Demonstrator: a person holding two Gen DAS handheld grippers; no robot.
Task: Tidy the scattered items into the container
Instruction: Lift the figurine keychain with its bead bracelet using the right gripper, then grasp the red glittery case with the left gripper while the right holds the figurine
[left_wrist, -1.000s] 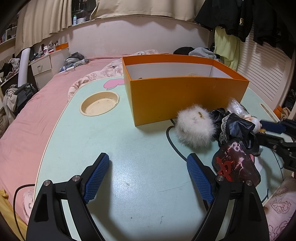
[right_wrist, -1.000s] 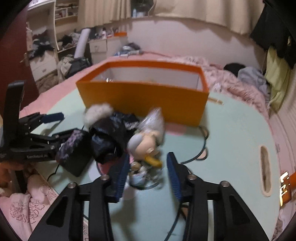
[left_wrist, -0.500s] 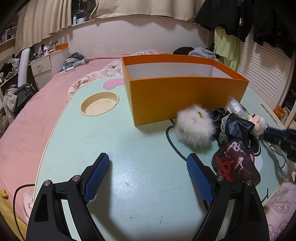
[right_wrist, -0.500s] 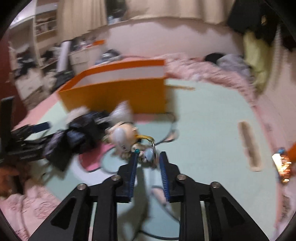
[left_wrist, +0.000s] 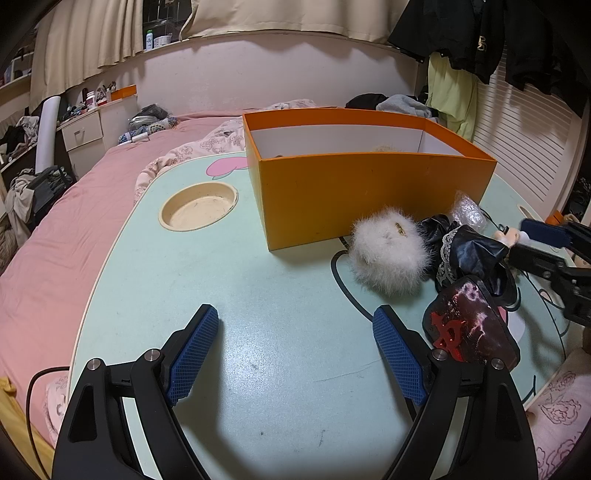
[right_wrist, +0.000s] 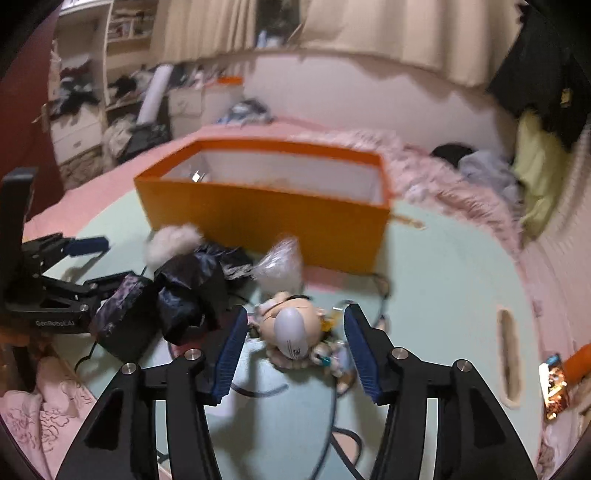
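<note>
The right tool (right_wrist: 293, 347) has changed most in the last second. Half a second ago its jaws were pinched nearly together at the small doll's keyring end; they have just been opening, and now they stand partly apart with the doll (right_wrist: 293, 330) lying on the desk (right_wrist: 443, 280) between them. Neither blue pad clearly presses on the figure: a gap shows on each side, so the doll appears to be bracketed, not gripped. The view is blurred, which suggests this hand is in motion. The earlier pinch evidently did not carry the doll away, and this looks like a re-approach for a fuller hold across the head.

The left tool (left_wrist: 295, 347) matches its earlier frames: jaws wide, nothing between them, poised over bare desk short of the white fluffy ball (left_wrist: 388, 254).

For the task, nothing more has gone in during this second. The orange box (left_wrist: 369, 192) stands at the far side of the desk, and what it holds can barely be made out. In front of its near wall lie the fluffy ball, a black garment (left_wrist: 469, 254), a dark pouch with a red ornament (left_wrist: 469, 332) and a clear plastic bag (right_wrist: 279, 264). The doll lies nearest the right tool, well short of the box.
</note>
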